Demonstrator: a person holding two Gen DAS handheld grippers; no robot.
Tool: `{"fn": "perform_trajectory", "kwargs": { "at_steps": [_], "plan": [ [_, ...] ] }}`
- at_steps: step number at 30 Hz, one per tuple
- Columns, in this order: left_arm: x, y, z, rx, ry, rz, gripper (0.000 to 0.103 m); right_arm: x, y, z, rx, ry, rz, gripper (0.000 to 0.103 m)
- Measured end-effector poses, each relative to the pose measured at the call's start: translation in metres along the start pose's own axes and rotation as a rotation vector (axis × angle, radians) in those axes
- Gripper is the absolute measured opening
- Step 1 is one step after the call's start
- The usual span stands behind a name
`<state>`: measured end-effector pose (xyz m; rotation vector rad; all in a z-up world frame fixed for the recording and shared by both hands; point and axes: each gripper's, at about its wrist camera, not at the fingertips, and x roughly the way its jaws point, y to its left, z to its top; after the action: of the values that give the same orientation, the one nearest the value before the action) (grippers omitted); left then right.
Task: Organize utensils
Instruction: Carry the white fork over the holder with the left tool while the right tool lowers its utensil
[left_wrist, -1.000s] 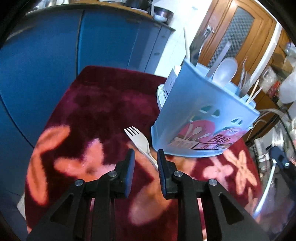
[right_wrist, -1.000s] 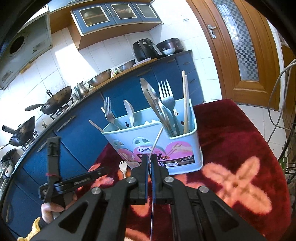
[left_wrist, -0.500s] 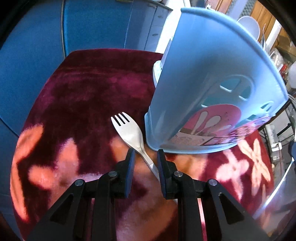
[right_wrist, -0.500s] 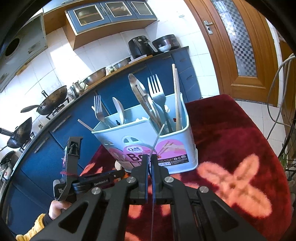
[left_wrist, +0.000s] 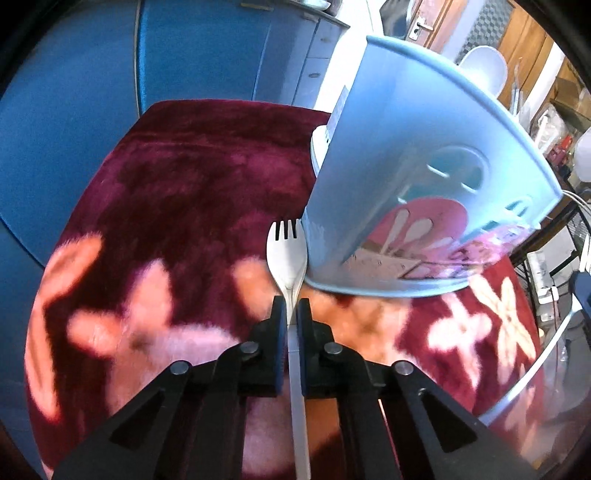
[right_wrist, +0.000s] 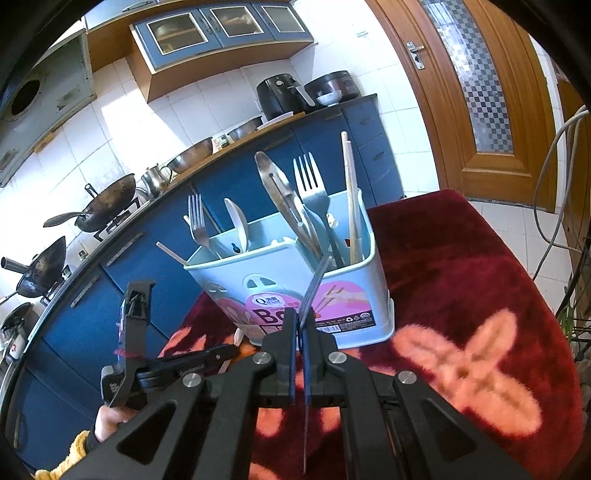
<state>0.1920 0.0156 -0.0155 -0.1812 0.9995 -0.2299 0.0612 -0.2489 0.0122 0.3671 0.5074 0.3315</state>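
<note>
A fuzzy red cloth (left_wrist: 207, 177) with pink flowers covers the table (blue cupboards (right_wrist: 354, 147) behind). Left gripper (left_wrist: 291, 314) pinches a white fork (left_wrist: 287, 254); right gripper (right_wrist: 300, 325) pinches a metal fork (right_wrist: 314, 284) by the blue holder (right_wrist: 295, 291).

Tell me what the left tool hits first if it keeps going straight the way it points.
The left tool, shut on the white fork, points past the near corner of the blue holder. The fork's right edge already sits against the holder's base, so that corner likely comes first; otherwise only red cloth lies ahead. Depth is unclear.
</note>
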Motion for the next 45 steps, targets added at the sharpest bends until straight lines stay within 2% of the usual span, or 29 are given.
{"fn": "perform_trajectory", "kwargs": {
  "at_steps": [5,12,21,26,31,39,45],
  "plan": [
    [-0.019,0.003,-0.013,-0.021,-0.032,-0.041,0.004,-0.005,0.005,0.002,-0.011,-0.010,0.008,0.004],
    [-0.067,0.001,-0.028,-0.018,-0.152,-0.101,0.004,-0.013,0.014,0.007,-0.027,-0.034,0.016,0.004],
    [-0.120,-0.024,-0.037,0.026,-0.278,-0.193,0.003,-0.025,0.025,0.014,-0.048,-0.065,0.016,0.004],
    [-0.143,-0.040,-0.029,0.054,-0.363,-0.228,0.003,-0.031,0.026,0.020,-0.051,-0.082,0.012,0.003],
    [-0.158,-0.055,-0.012,0.086,-0.464,-0.230,0.003,-0.038,0.027,0.034,-0.056,-0.107,0.009,0.003],
    [-0.160,-0.079,0.035,0.126,-0.631,-0.200,0.003,-0.050,0.029,0.061,-0.044,-0.141,0.018,0.003],
    [-0.151,-0.080,0.064,0.119,-0.735,-0.181,0.003,-0.061,0.036,0.090,-0.047,-0.163,0.038,0.003]
  ]
}}
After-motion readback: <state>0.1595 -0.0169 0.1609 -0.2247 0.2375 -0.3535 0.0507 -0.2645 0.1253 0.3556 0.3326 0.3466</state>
